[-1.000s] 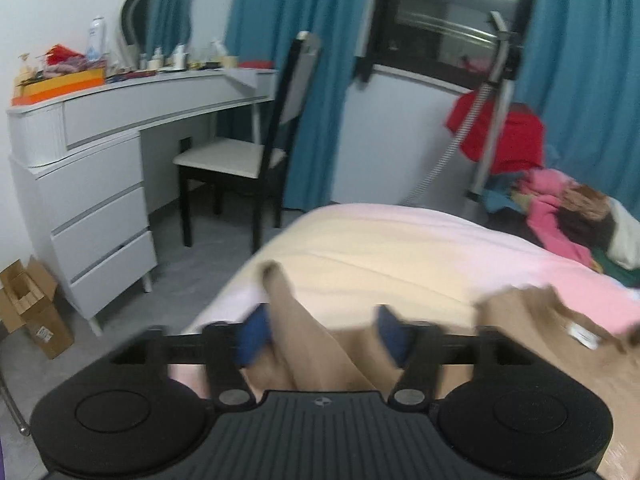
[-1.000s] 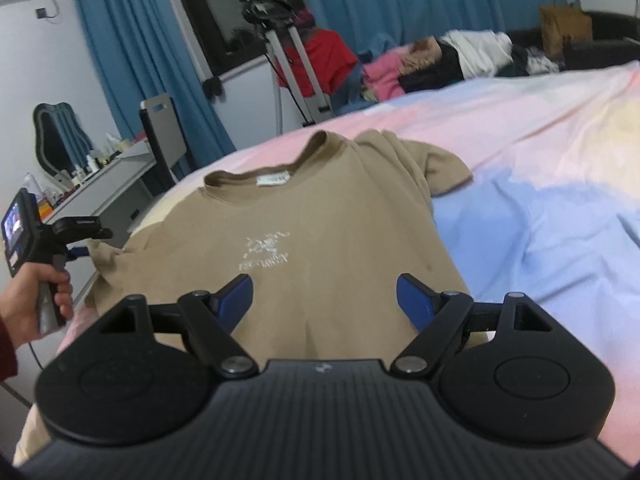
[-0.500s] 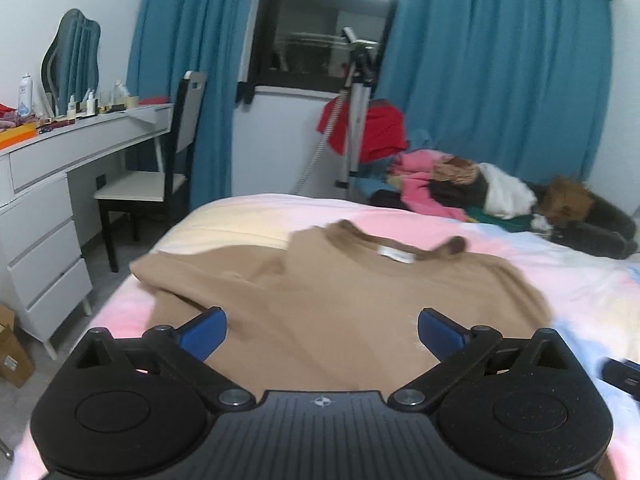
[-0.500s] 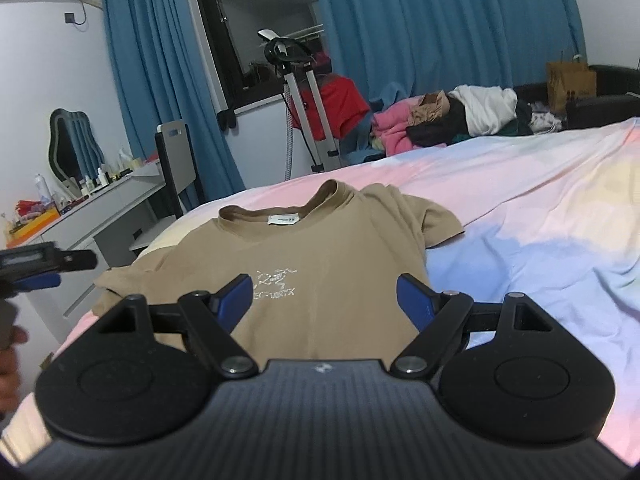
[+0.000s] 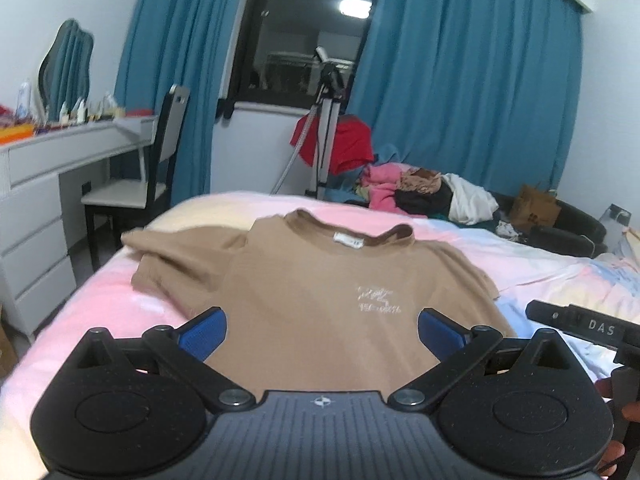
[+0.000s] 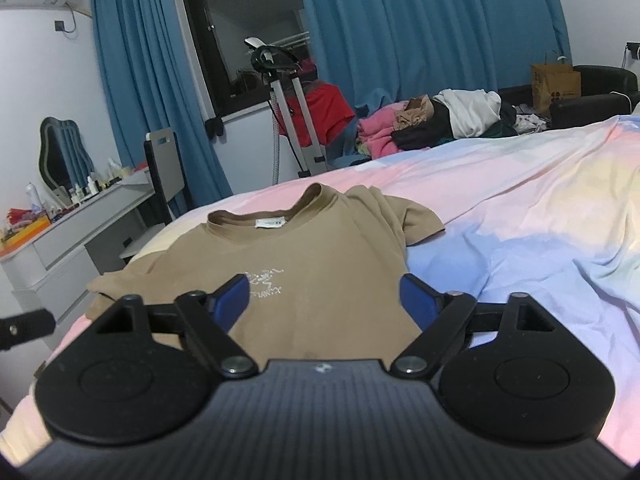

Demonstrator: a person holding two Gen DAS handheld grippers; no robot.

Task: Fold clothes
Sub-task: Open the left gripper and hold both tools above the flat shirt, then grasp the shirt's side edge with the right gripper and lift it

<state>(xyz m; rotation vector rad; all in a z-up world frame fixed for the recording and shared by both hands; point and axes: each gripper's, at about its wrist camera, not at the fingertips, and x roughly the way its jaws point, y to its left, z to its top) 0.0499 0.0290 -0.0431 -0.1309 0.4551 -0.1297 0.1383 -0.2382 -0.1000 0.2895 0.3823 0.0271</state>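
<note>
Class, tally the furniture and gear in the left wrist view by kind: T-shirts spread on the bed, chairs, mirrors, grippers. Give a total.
Tan T-shirt: 1
Chair: 1
Mirror: 1
Grippers: 2, the left gripper and the right gripper
Total: 5

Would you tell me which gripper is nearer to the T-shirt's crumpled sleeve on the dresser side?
Left. The left gripper hangs just beside that crumpled sleeve; the right gripper is over the T-shirt chest, nearer the other sleeve.
</note>
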